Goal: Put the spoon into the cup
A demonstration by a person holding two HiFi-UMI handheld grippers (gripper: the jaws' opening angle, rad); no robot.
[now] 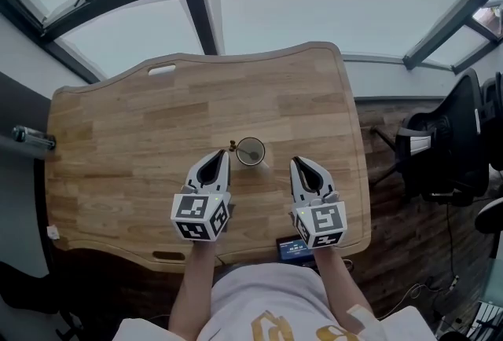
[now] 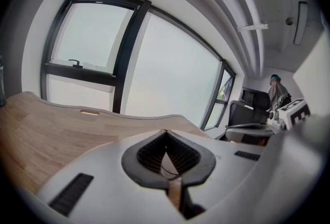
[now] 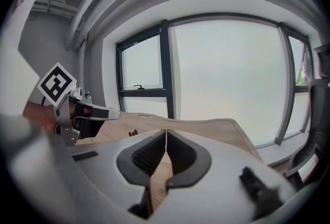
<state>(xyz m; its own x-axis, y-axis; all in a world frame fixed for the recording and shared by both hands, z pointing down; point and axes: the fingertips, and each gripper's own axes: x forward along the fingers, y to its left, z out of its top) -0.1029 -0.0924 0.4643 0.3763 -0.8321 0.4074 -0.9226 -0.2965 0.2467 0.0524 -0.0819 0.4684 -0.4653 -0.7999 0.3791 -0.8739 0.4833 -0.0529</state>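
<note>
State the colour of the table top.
Light brown, with wood grain; the table top shows best in the head view.

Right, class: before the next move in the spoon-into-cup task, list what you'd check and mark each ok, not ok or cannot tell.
1. Cup upright on the table, between the grippers: ok.
2. Spoon located: cannot tell; only a small brown thing shows beside the cup's rim.
3. Left gripper open for a grasp: not ok, fingers shut, nothing between them.
4. Right gripper open for a grasp: not ok, fingers shut, nothing between them.
</note>
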